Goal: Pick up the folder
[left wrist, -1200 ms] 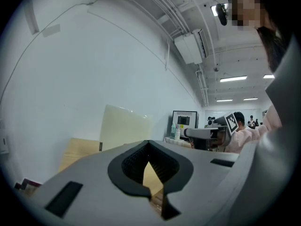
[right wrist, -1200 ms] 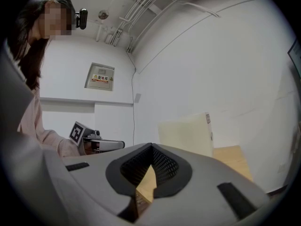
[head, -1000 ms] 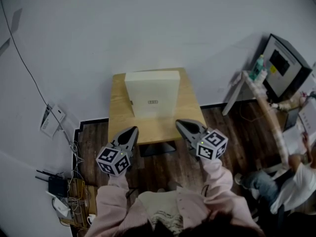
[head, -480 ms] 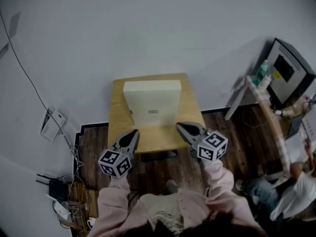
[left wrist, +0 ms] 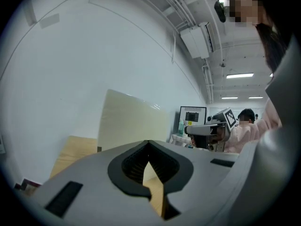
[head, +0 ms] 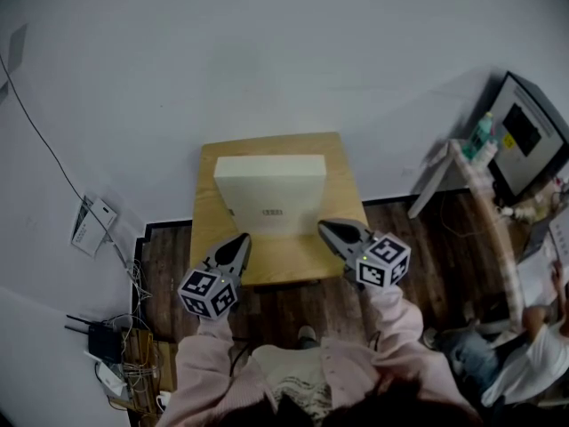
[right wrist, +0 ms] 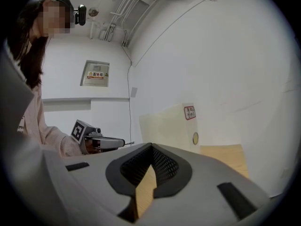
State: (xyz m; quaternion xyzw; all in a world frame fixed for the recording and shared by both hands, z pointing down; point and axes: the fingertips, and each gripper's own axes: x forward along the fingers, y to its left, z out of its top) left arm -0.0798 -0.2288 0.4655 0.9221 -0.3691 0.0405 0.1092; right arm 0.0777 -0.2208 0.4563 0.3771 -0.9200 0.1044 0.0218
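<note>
A cream folder (head: 270, 192) stands upright on a small wooden table (head: 277, 260) against the white wall. It also shows ahead in the left gripper view as the folder (left wrist: 133, 121) and in the right gripper view as the folder (right wrist: 170, 125), with a red label near its top. My left gripper (head: 241, 238) is at the table's front left edge, shut and empty. My right gripper (head: 324, 226) is at the front right edge, also shut and empty. Neither touches the folder. The jaws meet at the left gripper (left wrist: 149, 144) and the right gripper (right wrist: 151, 148).
A router and cables (head: 100, 334) lie on the floor at the left. At the right are a monitor (head: 526, 133), a slanted rack with a bottle (head: 483, 137) and a seated person (head: 532, 363). Dark wood floor surrounds the table.
Both grippers have come forward to the table's front edge, and the folder now lies closer to them. Both stay shut.
</note>
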